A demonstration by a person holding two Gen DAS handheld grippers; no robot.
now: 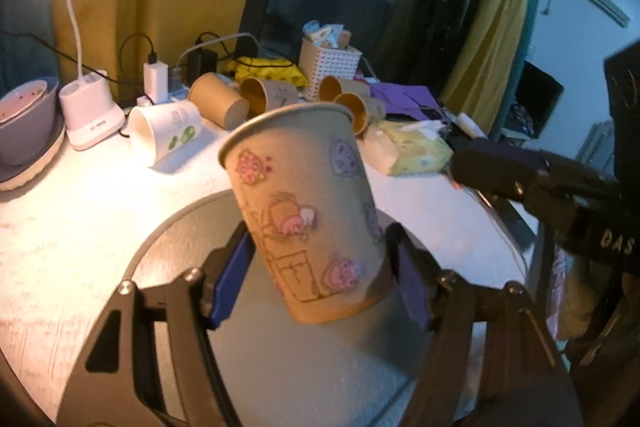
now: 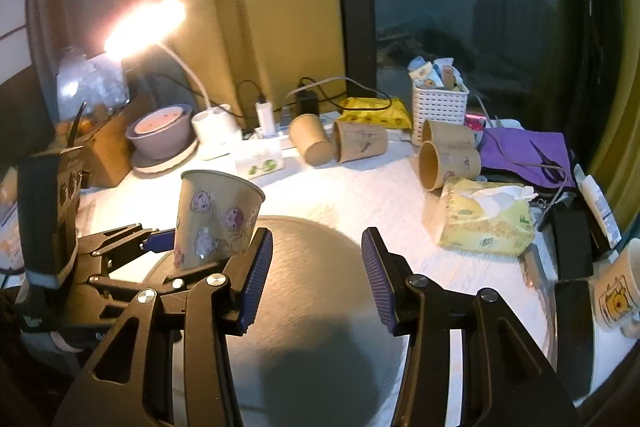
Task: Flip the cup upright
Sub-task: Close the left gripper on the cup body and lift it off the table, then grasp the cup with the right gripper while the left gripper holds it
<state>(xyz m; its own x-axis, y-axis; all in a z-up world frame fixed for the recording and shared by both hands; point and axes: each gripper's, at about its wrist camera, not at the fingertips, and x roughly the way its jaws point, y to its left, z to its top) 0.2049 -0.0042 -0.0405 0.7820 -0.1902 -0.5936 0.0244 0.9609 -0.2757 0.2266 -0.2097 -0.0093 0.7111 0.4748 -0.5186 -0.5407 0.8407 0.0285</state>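
left wrist: left gripper (image 1: 320,259) clamped low on the paper cup (image 1: 308,211), mouth up but tilted, above the grey round mat (image 1: 168,247). release now and it may topple.
right wrist: right gripper (image 2: 316,275) jaws apart, empty, beside the cup (image 2: 216,219); could bump it.

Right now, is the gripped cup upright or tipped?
Nearly upright, slightly tilted: the paper cup's rim faces up, base down between the left gripper's pads.
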